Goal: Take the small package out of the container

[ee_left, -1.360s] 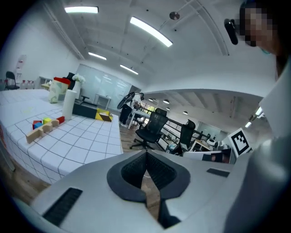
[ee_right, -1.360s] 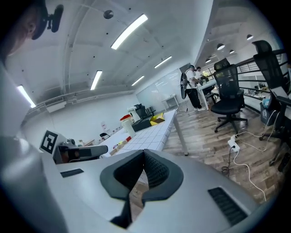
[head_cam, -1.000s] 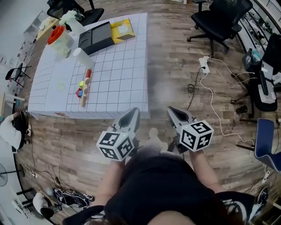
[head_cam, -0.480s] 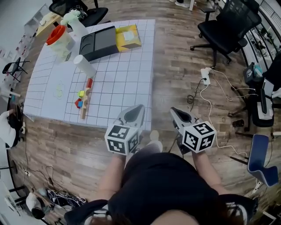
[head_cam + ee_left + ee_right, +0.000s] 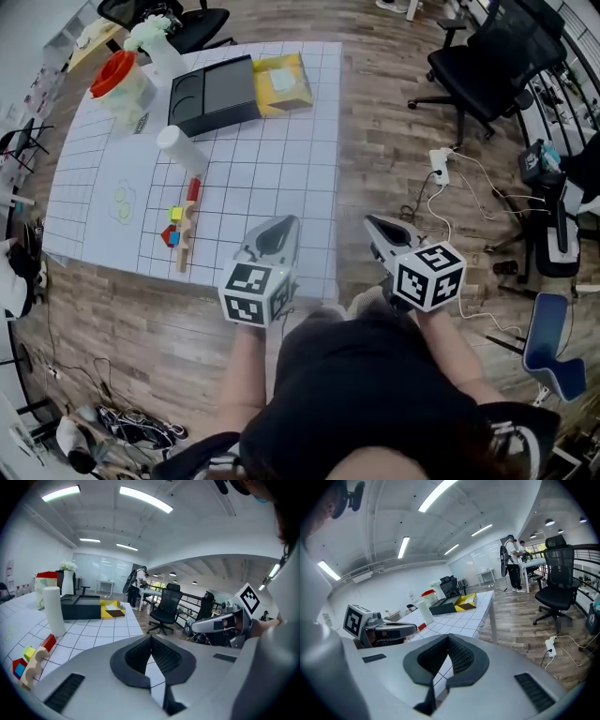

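both grippers hang at the near edge of the white gridded tabletop (image 5: 272,169), close to the body. the left gripper (image 5: 151,641) has its jaws clenched with nothing between them. the right gripper (image 5: 448,640) is the same, pads together and empty.

the task's thing is far ahead of both jaws, at the far side of the sheet. a yellow open box (image 5: 279,80) sits touching the right side of a black rectangular tray (image 5: 214,92). in the left gripper view it lies ahead and left of the jaws, with a flat brown and white piece inside. we take that piece for the small package, but it's too small to be sure. we also can't tell whether the container meant is the box or the tray.

risks from here, as we judge them:
- it's a long reach, and a white upright cylinder (image 5: 181,148) and a row of coloured wooden blocks (image 5: 180,225) stand ahead-left of the left jaws, so a low sweep could knock them.
- if the jaws arrive clenched, they'd shove the box instead of gripping the package.
- the box looks light, so it may slide or lift along with the package unless the other jaws steady it.
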The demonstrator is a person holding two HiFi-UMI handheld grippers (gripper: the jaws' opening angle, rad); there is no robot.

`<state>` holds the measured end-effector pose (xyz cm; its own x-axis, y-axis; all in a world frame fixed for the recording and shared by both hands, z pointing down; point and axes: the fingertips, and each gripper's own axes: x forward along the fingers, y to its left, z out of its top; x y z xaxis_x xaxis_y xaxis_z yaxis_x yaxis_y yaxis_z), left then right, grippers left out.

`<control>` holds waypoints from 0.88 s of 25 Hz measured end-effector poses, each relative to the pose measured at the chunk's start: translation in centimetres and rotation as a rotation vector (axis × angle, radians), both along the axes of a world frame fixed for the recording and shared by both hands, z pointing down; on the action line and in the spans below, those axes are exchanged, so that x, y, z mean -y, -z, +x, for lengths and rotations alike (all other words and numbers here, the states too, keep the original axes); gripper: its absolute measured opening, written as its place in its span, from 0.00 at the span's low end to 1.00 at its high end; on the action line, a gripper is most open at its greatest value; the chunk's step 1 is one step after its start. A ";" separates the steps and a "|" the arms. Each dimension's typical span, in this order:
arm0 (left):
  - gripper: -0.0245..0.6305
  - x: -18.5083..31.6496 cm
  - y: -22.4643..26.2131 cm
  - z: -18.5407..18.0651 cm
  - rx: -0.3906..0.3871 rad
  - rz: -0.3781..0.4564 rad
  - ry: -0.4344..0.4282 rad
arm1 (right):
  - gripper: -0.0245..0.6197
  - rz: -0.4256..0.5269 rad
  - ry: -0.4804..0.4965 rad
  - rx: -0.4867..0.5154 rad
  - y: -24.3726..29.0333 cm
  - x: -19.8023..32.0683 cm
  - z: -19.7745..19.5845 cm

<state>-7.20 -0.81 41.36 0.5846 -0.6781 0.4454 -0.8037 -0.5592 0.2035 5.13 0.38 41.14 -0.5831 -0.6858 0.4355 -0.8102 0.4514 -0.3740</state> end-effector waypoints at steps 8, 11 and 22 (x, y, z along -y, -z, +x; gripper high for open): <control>0.07 1.1 0.0 -1.0 0.008 0.002 0.015 | 0.06 0.017 0.034 -0.003 0.7 3.3 -1.3; 0.07 2.0 0.3 -1.3 0.032 0.009 0.041 | 0.06 0.020 0.064 0.002 0.8 4.7 -1.5; 0.07 8.9 0.7 0.4 0.098 0.013 0.176 | 0.06 0.018 0.222 0.021 0.5 15.1 -1.1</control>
